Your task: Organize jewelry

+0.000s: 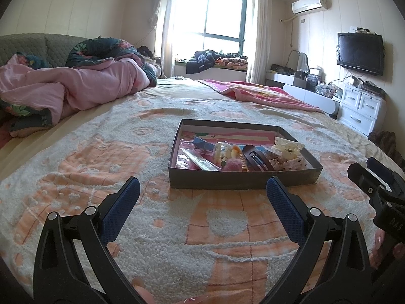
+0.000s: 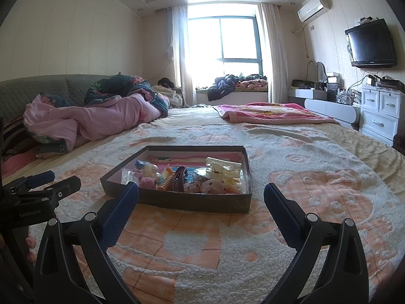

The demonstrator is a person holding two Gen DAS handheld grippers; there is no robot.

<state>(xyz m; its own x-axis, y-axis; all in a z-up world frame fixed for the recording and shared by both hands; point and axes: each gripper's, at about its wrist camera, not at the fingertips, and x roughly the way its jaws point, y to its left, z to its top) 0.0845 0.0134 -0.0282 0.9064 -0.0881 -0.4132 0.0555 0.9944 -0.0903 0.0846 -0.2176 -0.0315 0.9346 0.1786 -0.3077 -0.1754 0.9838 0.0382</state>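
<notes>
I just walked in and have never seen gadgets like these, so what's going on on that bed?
A person holds a two-finger gripper in each hand over the bedspread. A shallow dark box of hair clips and trinkets, among them a brown hair clip and a cream claw clip, sits ahead. The left gripper and the right gripper are both open, short of the box, holding nothing.

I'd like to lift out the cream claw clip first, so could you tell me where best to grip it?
Grip the cream claw clip across its long ridged back from above with the right tool: it lies highest on the pile in the box.
</notes>
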